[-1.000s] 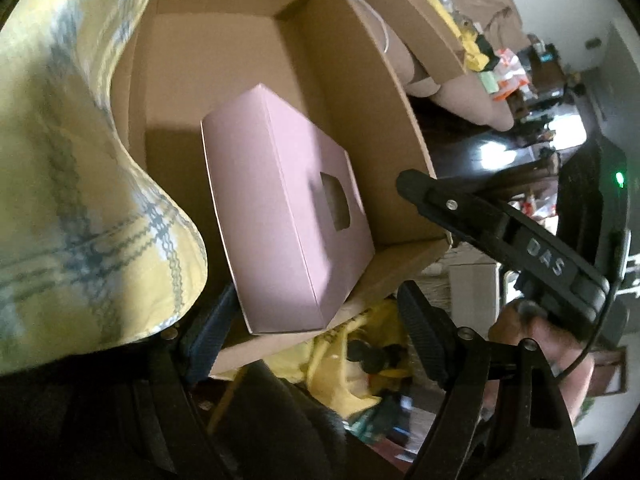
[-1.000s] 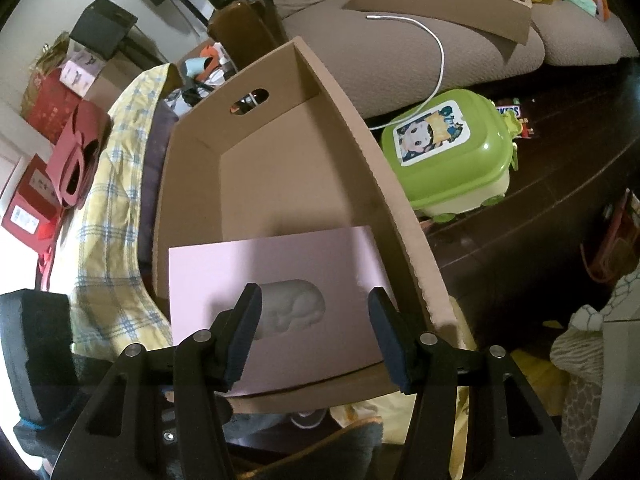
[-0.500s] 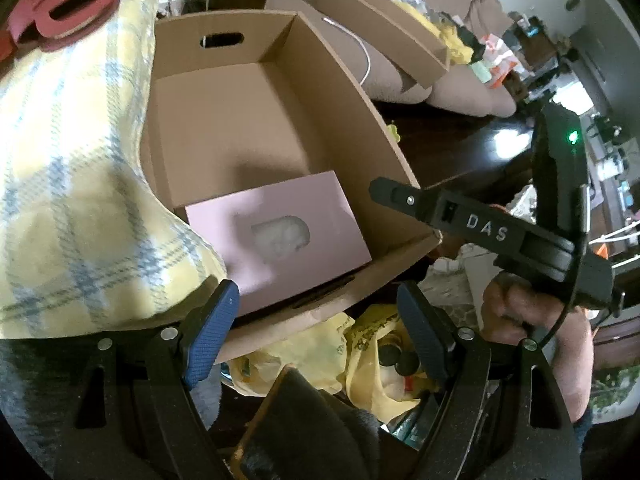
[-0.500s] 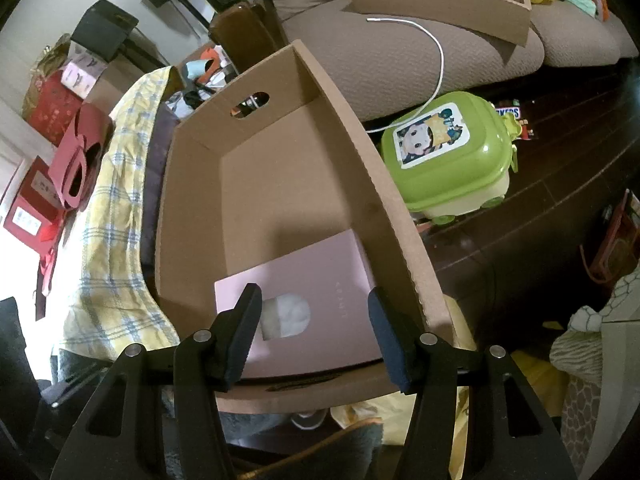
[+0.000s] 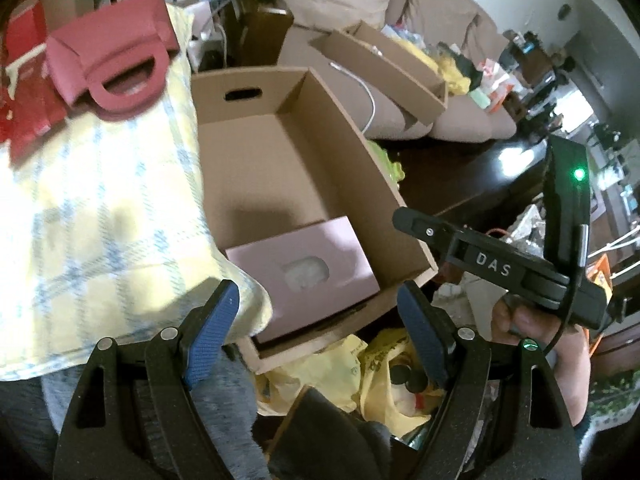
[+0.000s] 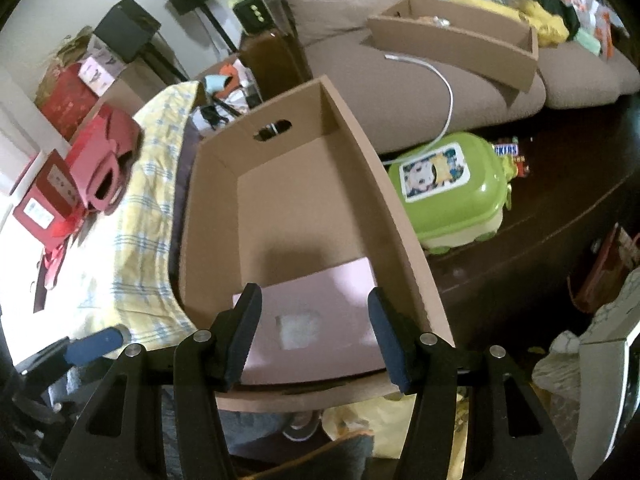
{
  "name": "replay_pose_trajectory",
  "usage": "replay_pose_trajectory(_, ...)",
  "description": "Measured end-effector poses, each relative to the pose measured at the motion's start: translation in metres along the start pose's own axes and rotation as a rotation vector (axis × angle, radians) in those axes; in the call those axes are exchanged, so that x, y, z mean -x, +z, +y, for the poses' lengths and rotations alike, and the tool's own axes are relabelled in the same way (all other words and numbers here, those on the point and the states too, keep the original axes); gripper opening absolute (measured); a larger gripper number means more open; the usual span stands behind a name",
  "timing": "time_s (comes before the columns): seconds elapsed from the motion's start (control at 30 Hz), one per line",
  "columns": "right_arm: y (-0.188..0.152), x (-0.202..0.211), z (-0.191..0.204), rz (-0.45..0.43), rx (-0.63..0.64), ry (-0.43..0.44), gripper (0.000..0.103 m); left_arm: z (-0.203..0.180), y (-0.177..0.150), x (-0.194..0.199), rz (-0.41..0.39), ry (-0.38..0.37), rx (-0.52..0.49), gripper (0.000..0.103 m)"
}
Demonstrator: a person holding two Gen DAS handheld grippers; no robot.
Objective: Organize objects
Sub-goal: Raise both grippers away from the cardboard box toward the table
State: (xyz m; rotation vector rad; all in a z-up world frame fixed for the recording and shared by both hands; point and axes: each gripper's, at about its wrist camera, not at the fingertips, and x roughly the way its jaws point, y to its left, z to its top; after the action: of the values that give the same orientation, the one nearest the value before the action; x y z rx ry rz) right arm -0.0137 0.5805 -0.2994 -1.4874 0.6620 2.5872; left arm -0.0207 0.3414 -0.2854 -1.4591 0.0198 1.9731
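Left gripper [image 5: 316, 336] hangs with jaws apart, holding nothing, the pink box [image 5: 304, 264] lying flat just ahead in the carton's [image 5: 360, 152] near end. Right gripper [image 6: 314, 340], likewise apart and unladen, frames that box [image 6: 312, 328] squarely, so it looks nearer.

pink box [image 6: 320, 320]: near edge hidden behind the cardboard box's front wall; sides crossed by gripper fingers [image 6: 244, 336]
pink box window [image 5: 306, 274]: contents pale, blurred, not identifiable
cardboard box [image 5: 340, 152]: left wall partly covered by the yellow plaid cloth [image 5: 100, 208]
red bag [image 5: 112, 64]: motion-blurred, cut off at the left
green case [image 6: 452, 188]: sticker picture too small to read clearly
yellow plastic bags [image 5: 360, 368]: contents hidden below the fingers
sofa clutter [image 6: 560, 12]: too small to tell apart
right gripper [image 5: 404, 218]: only one finger and body visible from the left wrist
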Motion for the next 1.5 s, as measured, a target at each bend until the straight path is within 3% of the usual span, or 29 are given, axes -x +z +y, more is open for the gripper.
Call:
replay_pose_trajectory(0.4, 0.006, 0.039, 0.041, -0.084, 0.095, 0.0, 0.061, 0.017, 0.013, 0.041, -0.074, 0.01, 0.034, 0.079)
replay_pose_trajectory(0.87, 0.003, 0.084, 0.081, -0.162, 0.193, 0.017, 0.064, 0.025, 0.018, 0.083, -0.19, 0.095, 0.01, 0.08)
replay_pose_trajectory(1.3, -0.002, 0.109, 0.09, -0.213, 0.225, 0.008, 0.067, 0.1, 0.037, 0.147, -0.347, 0.18, 0.146, 0.081)
replay_pose_trajectory(1.5, -0.006, 0.099, 0.095, -0.183, 0.234, -0.004, 0.068, 0.129, 0.043, 0.165, -0.4, 0.208, 0.205, 0.081)
